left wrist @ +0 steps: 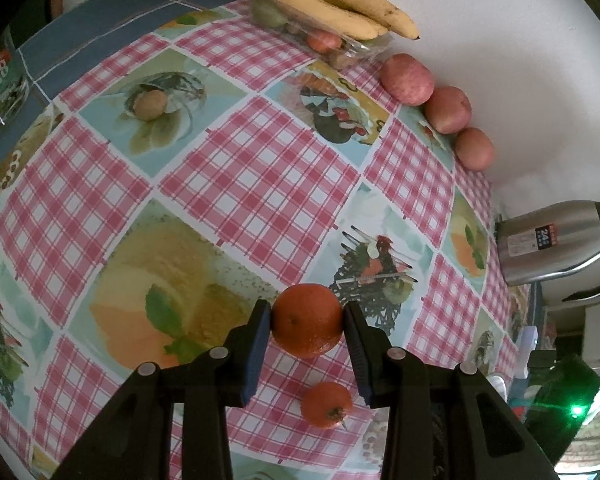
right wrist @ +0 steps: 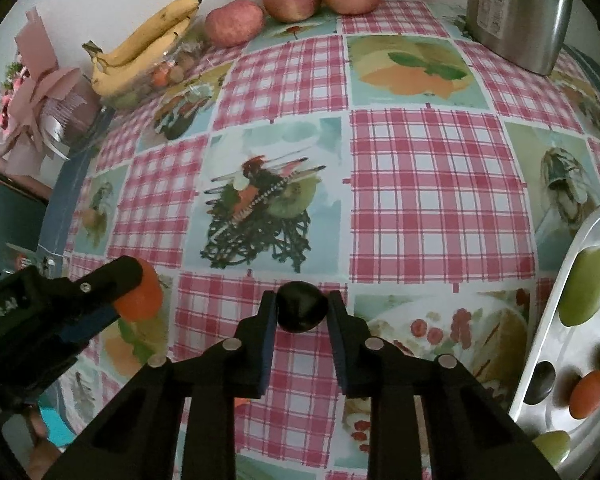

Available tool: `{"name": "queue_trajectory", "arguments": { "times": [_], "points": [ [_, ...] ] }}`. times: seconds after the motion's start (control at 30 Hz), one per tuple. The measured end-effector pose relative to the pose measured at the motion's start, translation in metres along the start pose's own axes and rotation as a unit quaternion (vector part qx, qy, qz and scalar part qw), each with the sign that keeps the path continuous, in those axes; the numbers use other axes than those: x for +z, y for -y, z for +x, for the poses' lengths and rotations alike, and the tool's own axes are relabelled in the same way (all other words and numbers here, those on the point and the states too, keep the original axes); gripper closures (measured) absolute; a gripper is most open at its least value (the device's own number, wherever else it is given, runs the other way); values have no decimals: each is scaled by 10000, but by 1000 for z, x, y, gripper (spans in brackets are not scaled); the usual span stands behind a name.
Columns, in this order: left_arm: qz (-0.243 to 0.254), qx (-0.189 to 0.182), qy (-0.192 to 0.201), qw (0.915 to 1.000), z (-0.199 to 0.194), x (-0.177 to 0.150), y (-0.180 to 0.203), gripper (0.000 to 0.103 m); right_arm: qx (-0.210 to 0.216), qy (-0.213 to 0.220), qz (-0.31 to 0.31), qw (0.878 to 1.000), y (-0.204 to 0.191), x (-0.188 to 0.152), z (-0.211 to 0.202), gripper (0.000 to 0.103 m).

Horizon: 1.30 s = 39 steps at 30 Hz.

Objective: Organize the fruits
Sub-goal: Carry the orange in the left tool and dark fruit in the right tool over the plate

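Right tongs point(right wrist: 302, 310) clamped on a dark round fruit point(right wrist: 302, 306) above the worktop point(right wrist: 440, 184); metal tray point(right wrist: 556, 316) just right of them (nearer this hand). Left tongs point(left wrist: 306, 326) gripping an orange point(left wrist: 307, 320), with a smaller orange point(left wrist: 326, 404) lying below.
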<state>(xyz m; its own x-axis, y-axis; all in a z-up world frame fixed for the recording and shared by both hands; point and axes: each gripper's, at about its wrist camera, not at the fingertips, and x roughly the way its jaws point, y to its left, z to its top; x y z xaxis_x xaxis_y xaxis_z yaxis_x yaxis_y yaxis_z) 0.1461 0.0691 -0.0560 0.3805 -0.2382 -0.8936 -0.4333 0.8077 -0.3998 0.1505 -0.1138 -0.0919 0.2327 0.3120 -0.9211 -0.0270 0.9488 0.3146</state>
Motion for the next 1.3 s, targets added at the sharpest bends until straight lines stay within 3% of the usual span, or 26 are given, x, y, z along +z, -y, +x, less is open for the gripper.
{"name": "queue_trajectory", "arguments": {
  "times": [0.43, 0.83, 1.3],
  "points": [
    [108, -139, 154, 9997, -15, -1, 5, 63, 11, 294, -106, 9995, -9, 2, -35, 77],
    [286, -228, 243, 9990, -25, -4, 17, 63, -129, 276, -120, 9995, -6, -2, -45, 77],
    [1064, -325, 146, 9937, -24, -29, 64, 63, -408, 455, 602, 9963, 50, -3, -71, 77]
  ]
}}
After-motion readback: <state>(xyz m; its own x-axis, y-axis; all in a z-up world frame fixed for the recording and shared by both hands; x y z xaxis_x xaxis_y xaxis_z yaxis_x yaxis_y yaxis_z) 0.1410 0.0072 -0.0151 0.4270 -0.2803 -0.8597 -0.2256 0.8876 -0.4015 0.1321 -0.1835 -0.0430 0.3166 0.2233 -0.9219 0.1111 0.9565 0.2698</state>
